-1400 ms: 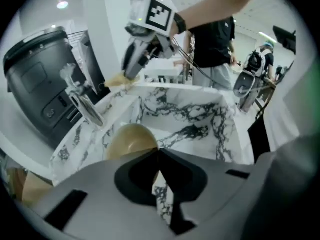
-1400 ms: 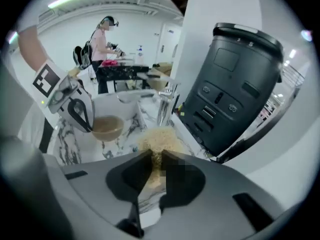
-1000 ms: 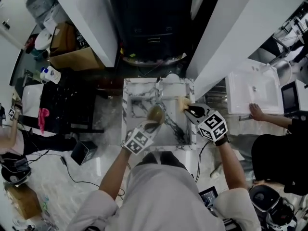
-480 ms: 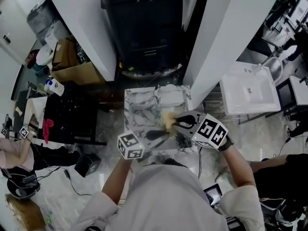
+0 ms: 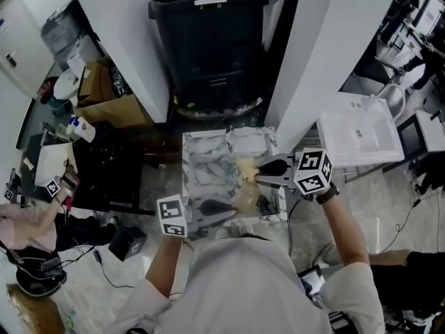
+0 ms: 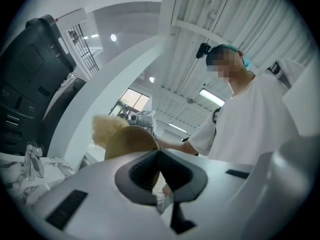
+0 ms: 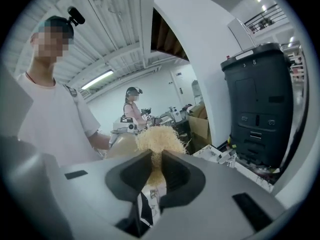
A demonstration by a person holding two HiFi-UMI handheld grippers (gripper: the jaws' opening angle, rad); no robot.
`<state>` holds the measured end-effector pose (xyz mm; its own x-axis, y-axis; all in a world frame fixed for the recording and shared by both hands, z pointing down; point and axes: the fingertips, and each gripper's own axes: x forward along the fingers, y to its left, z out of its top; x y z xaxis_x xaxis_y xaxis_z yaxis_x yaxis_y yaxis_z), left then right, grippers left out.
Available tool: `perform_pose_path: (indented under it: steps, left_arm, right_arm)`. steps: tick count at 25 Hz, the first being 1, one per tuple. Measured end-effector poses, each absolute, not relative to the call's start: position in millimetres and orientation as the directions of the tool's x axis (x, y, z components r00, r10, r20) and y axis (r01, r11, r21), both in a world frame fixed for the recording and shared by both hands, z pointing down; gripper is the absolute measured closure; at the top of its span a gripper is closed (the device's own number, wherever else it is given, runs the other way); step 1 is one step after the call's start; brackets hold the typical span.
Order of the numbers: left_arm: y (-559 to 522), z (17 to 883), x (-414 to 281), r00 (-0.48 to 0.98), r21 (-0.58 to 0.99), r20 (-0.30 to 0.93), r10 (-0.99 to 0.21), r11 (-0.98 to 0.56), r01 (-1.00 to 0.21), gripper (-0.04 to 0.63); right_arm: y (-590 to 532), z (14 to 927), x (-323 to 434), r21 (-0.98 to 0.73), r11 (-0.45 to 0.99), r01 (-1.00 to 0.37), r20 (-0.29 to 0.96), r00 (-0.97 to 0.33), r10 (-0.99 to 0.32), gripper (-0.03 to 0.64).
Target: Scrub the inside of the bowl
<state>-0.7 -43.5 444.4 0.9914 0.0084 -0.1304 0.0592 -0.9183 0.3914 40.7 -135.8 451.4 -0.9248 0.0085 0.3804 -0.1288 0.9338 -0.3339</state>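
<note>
Jaws of the left gripper [image 6: 156,153] are pressed together on the rim of a tan, smooth round bowl [image 6: 131,141], which rises edge-on above them in the left gripper view. In the head view this gripper [image 5: 226,210] reaches in from the lower left, its marker cube nearest the person. The bowl [image 5: 244,199] hangs over the near part of a white table with grey marble veining [image 5: 198,165].

The right gripper [image 7: 154,155] has its jaws partly closed, pinching a pale straw-coloured fibrous scrubber [image 7: 159,138], whose frayed tuft spreads out above the pads. From overhead, the right gripper [image 5: 258,176] comes in from the right and points left. The scrubber [image 5: 245,168] sits just past the bowl's far edge. Both gripper views show the two close together, but none shows whether they touch.

Beyond the table stands a large black cabinet-like machine [image 5: 208,40]. A white rectangular washbasin [image 5: 361,134] lies to the right, and a brown cardboard box [image 5: 111,85] sits to the left. The person holding the grippers wears a white short-sleeved shirt [image 6: 250,124].
</note>
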Motion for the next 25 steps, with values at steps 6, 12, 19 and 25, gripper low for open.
perform_pose_path:
  steps: [6,12,19,25]
  left_arm:
    - [-54.1,418.1,-19.1,0.95,0.443,-0.305,-0.071,-0.894,0.075,0.574]
    - [-100.6,389.3,-43.5,0.876,0.458,-0.377,-0.3,-0.883,-0.105,0.574]
    - [-139.3,413.6,-37.2,0.891,0.41,-0.151,-0.427,-0.848,-0.336,0.574]
    - [-139.4,431.8,-37.4,0.896,0.42,-0.103,-0.432,-0.835,-0.355,0.574]
  right_arm:
    - [-143.7,475.7,41.6,-0.371,0.915,-0.157,0.348,-0.937,-0.02,0.554]
    - [-106.8,486.4,13.0,-0.328,0.936,-0.124,0.346,-0.938,-0.003,0.554]
    - [-92.7,449.8,-10.9,-0.25,0.957,-0.148,0.326,-0.943,-0.061,0.554]
    - [-102.4,419.0,9.6,-0.105,0.977,-0.187,0.37,-0.919,-0.136,0.554]
